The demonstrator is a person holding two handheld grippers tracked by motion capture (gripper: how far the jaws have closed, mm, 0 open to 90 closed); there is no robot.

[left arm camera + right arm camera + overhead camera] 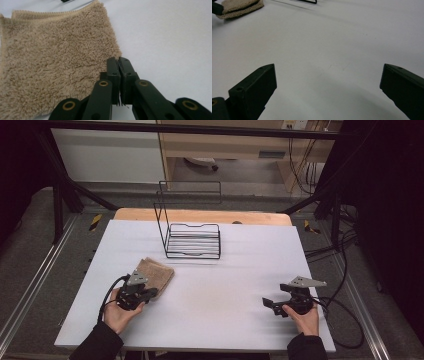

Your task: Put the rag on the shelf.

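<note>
A folded tan towel (pixel 155 272) lies on the white table (pixel 225 290) at the left, in front of a black wire rack (pixel 192 240). My left gripper (pixel 152 293) rests at the towel's near right corner. In the left gripper view its jaws (pixel 118 60) are pressed together beside the towel's (pixel 55 62) edge, and no cloth shows between them. My right gripper (pixel 267 302) sits at the table's right side, held by a hand. Its jaws (pixel 328 67) stand wide open over bare table, with the towel (pixel 237 7) far off.
The wire rack stands upright at the back middle of the table, with a tall frame behind a low basket. A wooden edge (pixel 200 215) runs behind the white surface. Cables (pixel 345 320) trail off the table's right side. Metal rails flank both sides.
</note>
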